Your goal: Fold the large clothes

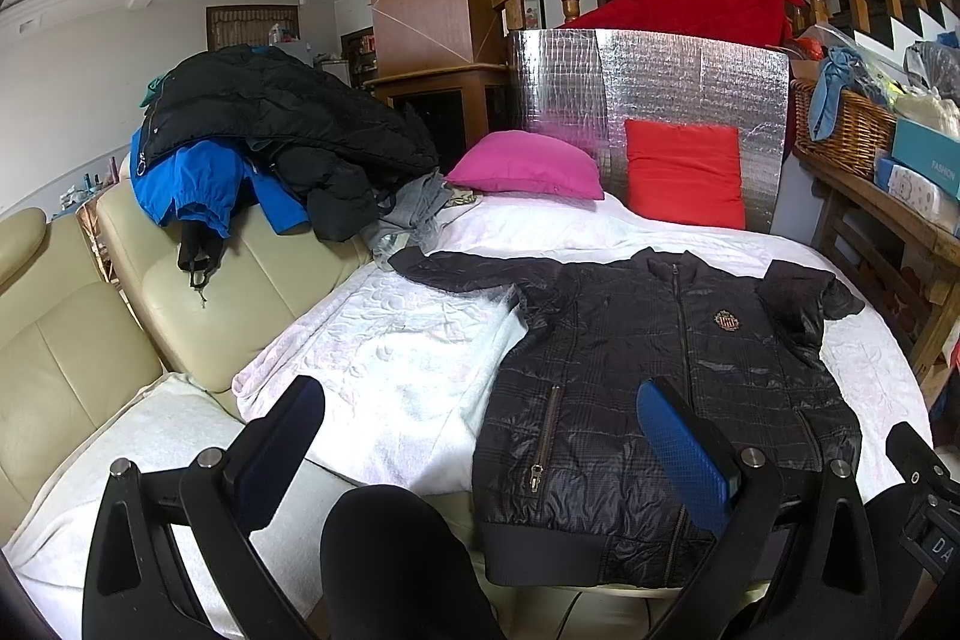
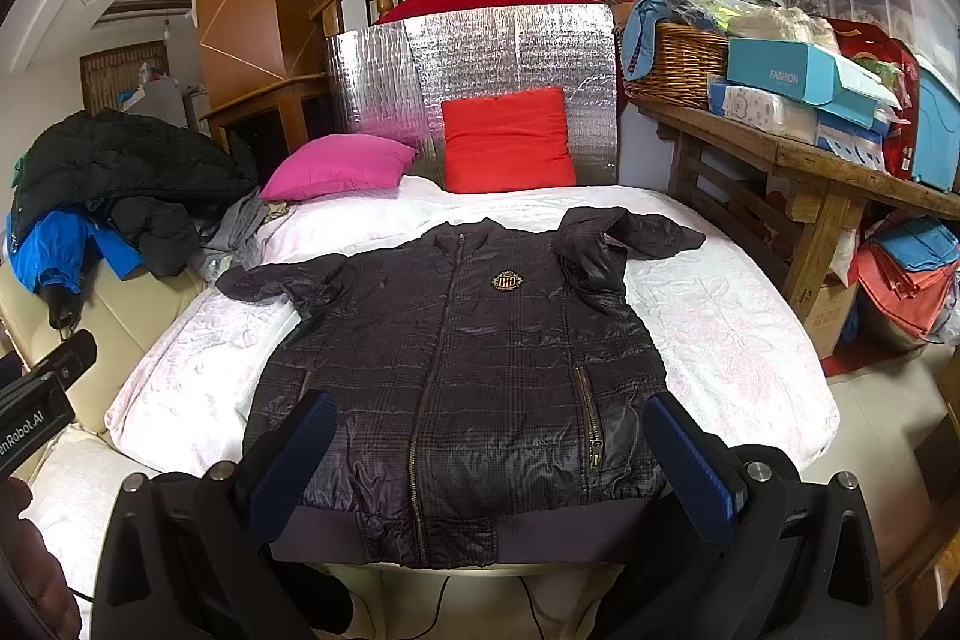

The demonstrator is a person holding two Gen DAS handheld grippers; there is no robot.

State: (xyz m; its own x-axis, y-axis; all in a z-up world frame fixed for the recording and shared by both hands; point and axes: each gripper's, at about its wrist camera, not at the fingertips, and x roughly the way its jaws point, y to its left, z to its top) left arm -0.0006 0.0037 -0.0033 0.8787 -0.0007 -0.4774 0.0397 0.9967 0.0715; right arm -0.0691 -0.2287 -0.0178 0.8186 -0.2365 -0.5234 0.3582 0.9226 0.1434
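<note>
A dark quilted zip jacket (image 1: 648, 388) (image 2: 456, 376) lies flat, front up, on the white bedcover (image 1: 384, 370) (image 2: 720, 334), hem toward me, a crest badge on its chest. Its left sleeve stretches out sideways; the right sleeve is bent back near the shoulder. My left gripper (image 1: 480, 436) hovers open above the jacket's left hem side and the bare cover, holding nothing. My right gripper (image 2: 492, 454) is open above the hem, its blue pads (image 2: 690, 466) spread to either side of the jacket's lower body. The other gripper's body shows at the edge of each view.
A pile of black and blue coats (image 1: 258, 142) (image 2: 108, 190) sits on a cream sofa (image 1: 72, 358) at left. Pink (image 1: 528, 166) and red (image 1: 684, 172) cushions lean on a silver foil panel (image 2: 510, 52) at the back. A cluttered wooden bench (image 2: 798, 166) with a wicker basket (image 2: 678, 61) stands right.
</note>
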